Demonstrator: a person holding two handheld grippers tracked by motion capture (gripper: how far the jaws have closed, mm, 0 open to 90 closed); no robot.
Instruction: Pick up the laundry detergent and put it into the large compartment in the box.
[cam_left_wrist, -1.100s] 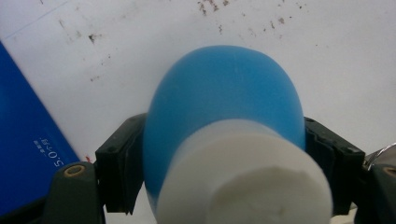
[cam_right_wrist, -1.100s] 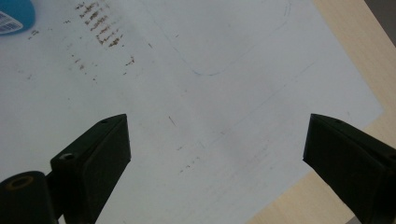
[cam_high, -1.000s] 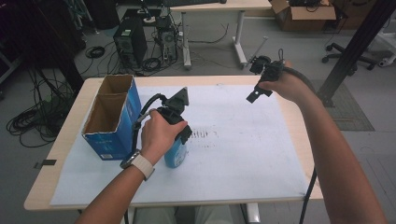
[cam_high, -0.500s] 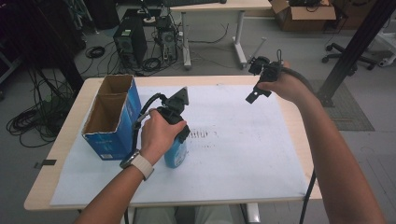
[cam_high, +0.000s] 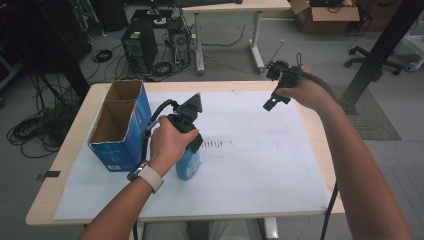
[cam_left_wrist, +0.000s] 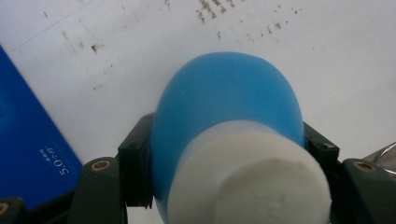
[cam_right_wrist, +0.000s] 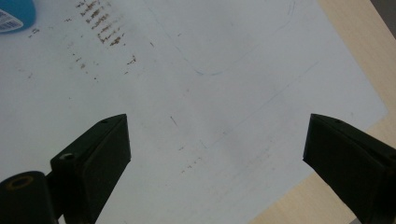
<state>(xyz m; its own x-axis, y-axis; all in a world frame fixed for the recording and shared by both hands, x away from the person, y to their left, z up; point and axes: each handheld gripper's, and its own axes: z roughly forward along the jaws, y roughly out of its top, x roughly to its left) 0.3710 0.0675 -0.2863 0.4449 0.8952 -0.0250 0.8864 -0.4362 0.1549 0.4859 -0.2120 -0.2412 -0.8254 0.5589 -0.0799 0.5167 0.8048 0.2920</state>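
Observation:
A blue bottle (cam_high: 189, 164) with a white cap stands on the white paper sheet (cam_high: 250, 170) just right of the blue cardboard box (cam_high: 121, 152). My left gripper (cam_high: 192, 146) comes down on it from above. In the left gripper view the two black jaws press on either side of the bottle (cam_left_wrist: 224, 102), just under its white cap (cam_left_wrist: 247, 182), so my left gripper (cam_left_wrist: 226, 154) is shut on it. My right gripper (cam_high: 270, 102) hangs in the air over the far right of the sheet. Its jaws stand wide apart with nothing between them, and bare paper lies below my right gripper (cam_right_wrist: 217, 140).
The open-topped blue box (cam_left_wrist: 28, 154) stands at the table's left, close to the bottle. The wooden table edge (cam_high: 320, 130) shows right of the sheet. Computer towers (cam_high: 140, 42), cables and another table (cam_high: 235, 7) lie beyond the far edge.

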